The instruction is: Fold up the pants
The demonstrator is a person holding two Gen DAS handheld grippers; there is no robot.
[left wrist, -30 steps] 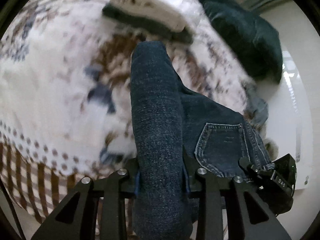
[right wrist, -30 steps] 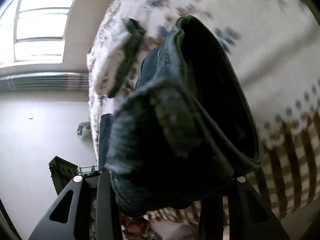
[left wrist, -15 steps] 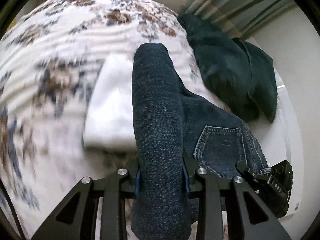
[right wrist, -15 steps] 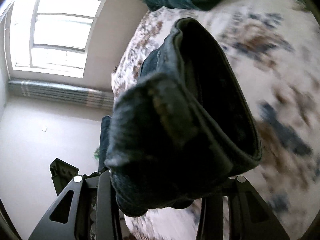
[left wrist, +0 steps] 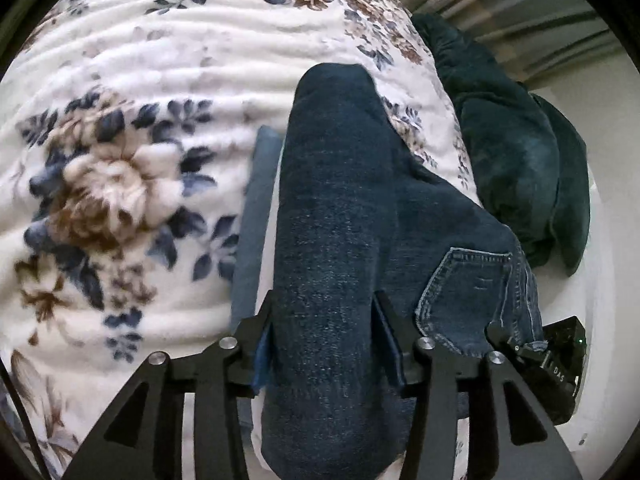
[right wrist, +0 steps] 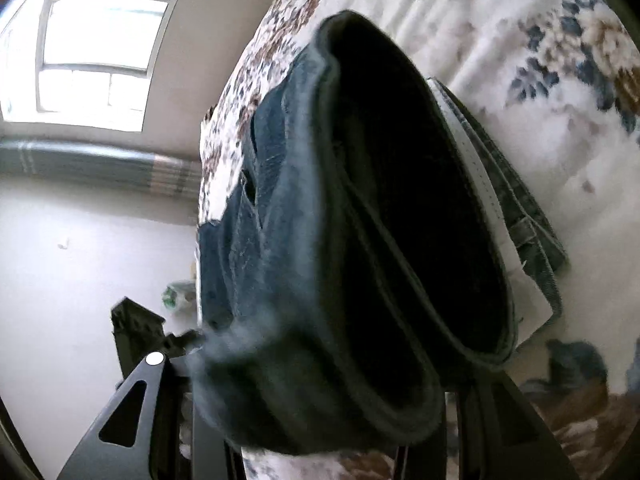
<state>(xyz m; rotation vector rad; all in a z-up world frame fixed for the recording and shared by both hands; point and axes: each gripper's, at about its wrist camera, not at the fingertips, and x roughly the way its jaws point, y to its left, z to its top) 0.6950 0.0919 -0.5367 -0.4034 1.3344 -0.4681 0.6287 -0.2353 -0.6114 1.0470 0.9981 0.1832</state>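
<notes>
Folded dark blue jeans [left wrist: 332,248] fill the middle of both views, held above a floral bedspread [left wrist: 120,140]. My left gripper [left wrist: 324,340] is shut on one end of the folded bundle; a back pocket [left wrist: 468,296] shows to its right. My right gripper [right wrist: 320,420] is shut on the other end of the jeans [right wrist: 360,240], whose dark folded layers hide its fingertips. Under the jeans lies a folded pile of clothes, seen as a grey-blue edge [left wrist: 256,216] and as white and grey layers [right wrist: 500,216].
Dark green pillows [left wrist: 516,148] lie at the bed's far right edge. The bedspread [right wrist: 540,40] ends at a bare white floor [right wrist: 80,260] below a window [right wrist: 92,52]. The other gripper's black body [left wrist: 560,364] shows at lower right.
Both grippers have carried the jeans across the bed. The folded pile, earlier farther ahead, now lies directly under the jeans. The grip has not changed.
</notes>
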